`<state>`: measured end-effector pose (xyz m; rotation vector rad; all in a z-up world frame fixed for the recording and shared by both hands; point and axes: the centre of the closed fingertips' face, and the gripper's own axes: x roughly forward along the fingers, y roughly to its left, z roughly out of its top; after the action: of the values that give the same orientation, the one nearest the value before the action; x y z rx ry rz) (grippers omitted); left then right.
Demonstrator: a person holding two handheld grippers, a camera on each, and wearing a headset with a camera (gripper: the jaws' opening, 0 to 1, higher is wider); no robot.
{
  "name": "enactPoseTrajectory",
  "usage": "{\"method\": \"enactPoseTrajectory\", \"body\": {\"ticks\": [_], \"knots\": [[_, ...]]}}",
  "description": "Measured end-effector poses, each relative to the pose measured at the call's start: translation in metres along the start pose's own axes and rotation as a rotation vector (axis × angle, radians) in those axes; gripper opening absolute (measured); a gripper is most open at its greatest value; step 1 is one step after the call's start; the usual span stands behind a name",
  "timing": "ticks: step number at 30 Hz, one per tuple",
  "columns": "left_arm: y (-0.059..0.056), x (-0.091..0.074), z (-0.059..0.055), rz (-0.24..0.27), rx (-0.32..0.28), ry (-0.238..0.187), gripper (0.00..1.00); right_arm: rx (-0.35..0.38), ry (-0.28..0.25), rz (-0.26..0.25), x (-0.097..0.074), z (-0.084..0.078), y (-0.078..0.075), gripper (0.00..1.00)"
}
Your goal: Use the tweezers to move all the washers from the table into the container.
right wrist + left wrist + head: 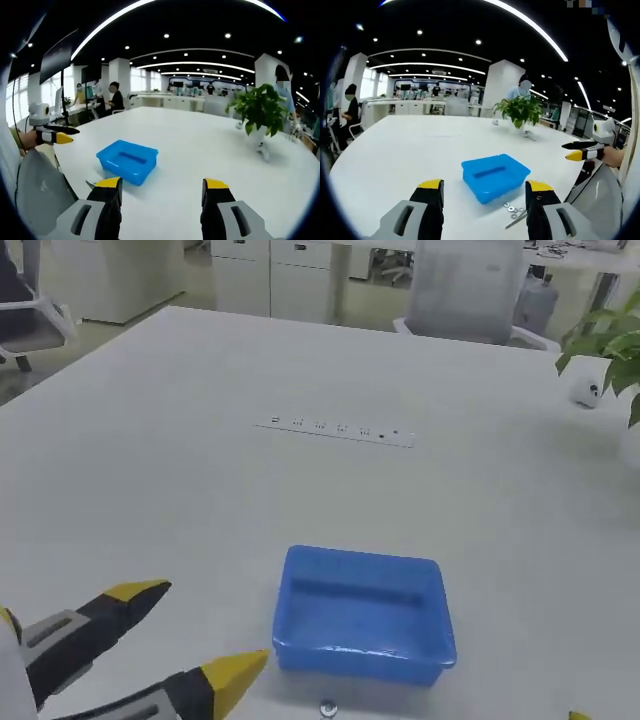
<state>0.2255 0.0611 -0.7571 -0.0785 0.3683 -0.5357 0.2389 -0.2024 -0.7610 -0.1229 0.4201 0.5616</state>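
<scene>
A blue container (362, 613) stands on the white table (180, 470) near its front edge. My left gripper (195, 632) hovers open just left of it, nothing between its yellow tips. From the left gripper (485, 186) view, the container (495, 175) lies ahead, with several washers (512, 209) and metal tweezers (517, 220) on the table beside its near right corner. One washer (328, 707) shows below the container in the head view. My right gripper (162, 183) is open and empty, with the container (127, 159) ahead to its left.
A power strip (335, 430) is set flush into the table's middle. A potted plant (610, 340) and a small white object (588, 392) stand at the far right. Office chairs (470, 290) line the far edge. People sit at desks in the background.
</scene>
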Motion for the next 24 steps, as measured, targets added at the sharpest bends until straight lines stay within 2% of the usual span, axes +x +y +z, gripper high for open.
{"method": "enactPoseTrajectory", "body": {"ticks": [2,3,4,6,8,9,10,11,12,13,14,16,17,18,20,21,23,24], "knots": [[-0.007,0.003,-0.008,-0.044,0.005,0.049,0.66,0.0,0.006,0.047,0.007,0.002,0.011,0.64],[-0.012,0.002,-0.018,-0.078,-0.006,0.109,0.64,-0.002,0.022,0.087,0.01,0.001,0.02,0.61],[-0.013,0.003,-0.025,-0.096,0.015,0.145,0.63,0.003,0.04,0.114,0.013,-0.001,0.027,0.58],[-0.017,0.004,-0.034,-0.132,0.035,0.201,0.6,0.004,0.044,0.165,0.021,-0.001,0.04,0.49],[-0.019,0.007,-0.041,-0.161,0.098,0.243,0.6,-0.003,0.05,0.216,0.031,-0.004,0.055,0.45],[-0.022,0.008,-0.048,-0.188,0.119,0.284,0.6,-0.016,0.073,0.232,0.037,-0.008,0.062,0.44],[-0.023,0.009,-0.051,-0.2,0.136,0.308,0.59,-0.033,0.093,0.256,0.04,-0.012,0.068,0.44],[-0.024,0.011,-0.053,-0.207,0.153,0.314,0.57,-0.055,0.106,0.273,0.043,-0.014,0.073,0.43],[-0.028,0.012,-0.056,-0.238,0.174,0.335,0.56,-0.102,0.128,0.299,0.046,-0.017,0.081,0.42],[-0.031,0.013,-0.059,-0.254,0.173,0.353,0.54,-0.126,0.128,0.31,0.049,-0.017,0.085,0.4],[-0.033,0.017,-0.061,-0.265,0.188,0.355,0.52,-0.138,0.147,0.336,0.052,-0.021,0.093,0.38],[-0.037,0.019,-0.067,-0.298,0.214,0.39,0.51,-0.159,0.185,0.382,0.058,-0.029,0.103,0.35],[-0.038,0.019,-0.071,-0.306,0.228,0.416,0.51,-0.172,0.192,0.389,0.061,-0.032,0.106,0.35],[-0.039,0.022,-0.075,-0.316,0.276,0.43,0.5,-0.183,0.204,0.401,0.062,-0.034,0.109,0.33],[-0.041,0.023,-0.082,-0.335,0.298,0.466,0.47,-0.207,0.211,0.42,0.067,-0.038,0.115,0.27],[-0.043,0.025,-0.083,-0.343,0.307,0.473,0.45,-0.235,0.226,0.444,0.069,-0.042,0.12,0.24],[-0.046,0.025,-0.091,-0.373,0.325,0.514,0.41,-0.294,0.25,0.46,0.073,-0.049,0.123,0.21],[-0.046,0.027,-0.094,-0.371,0.341,0.529,0.4,-0.313,0.262,0.474,0.074,-0.053,0.124,0.2]]}}
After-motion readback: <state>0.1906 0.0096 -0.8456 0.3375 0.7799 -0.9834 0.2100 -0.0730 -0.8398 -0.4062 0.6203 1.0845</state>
